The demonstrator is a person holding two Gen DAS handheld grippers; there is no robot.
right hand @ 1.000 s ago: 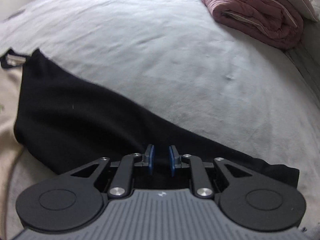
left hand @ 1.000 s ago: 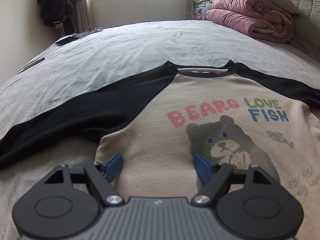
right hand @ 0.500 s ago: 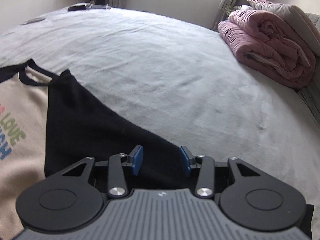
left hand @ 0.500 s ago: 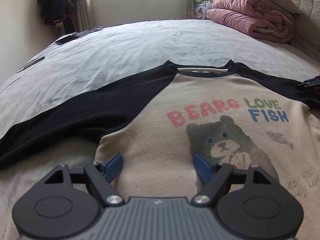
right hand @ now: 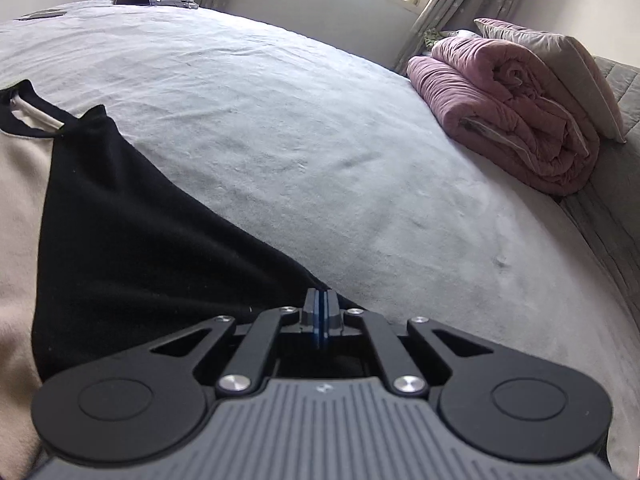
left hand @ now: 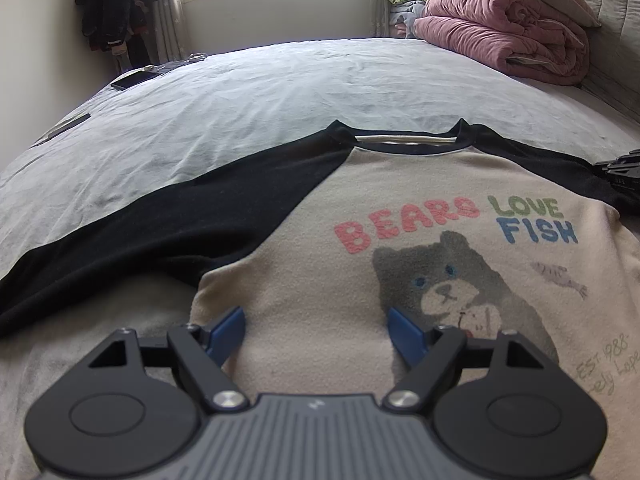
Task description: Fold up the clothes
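A cream shirt [left hand: 320,280] with black raglan sleeves and a bear print lies flat, front up, on the grey bed [left hand: 280,92]. My left gripper [left hand: 316,330] hovers open over the shirt's lower body near its left side seam, with nothing between its blue pads [left hand: 228,330]. In the right wrist view my right gripper [right hand: 321,320] rests on the upper edge of the shirt's black right sleeve [right hand: 140,240]. Its jaws are closing, the pads meeting with a pinch of sleeve cloth between them. Part of the right gripper [left hand: 622,170] shows at the left wrist view's right edge.
A rolled pink quilt [right hand: 508,112] and a pillow [right hand: 568,68] are stacked at the head of the bed on the right. A phone [left hand: 134,79] and flat dark items lie along the bed's far left edge. Dark clothes [left hand: 112,4] hang on the wall.
The right gripper swung toward the shirt's shoulder end of the sleeve, opened wider, then closed on the sleeve's edge. It entered the left wrist view's right edge. The left gripper stayed still and open.
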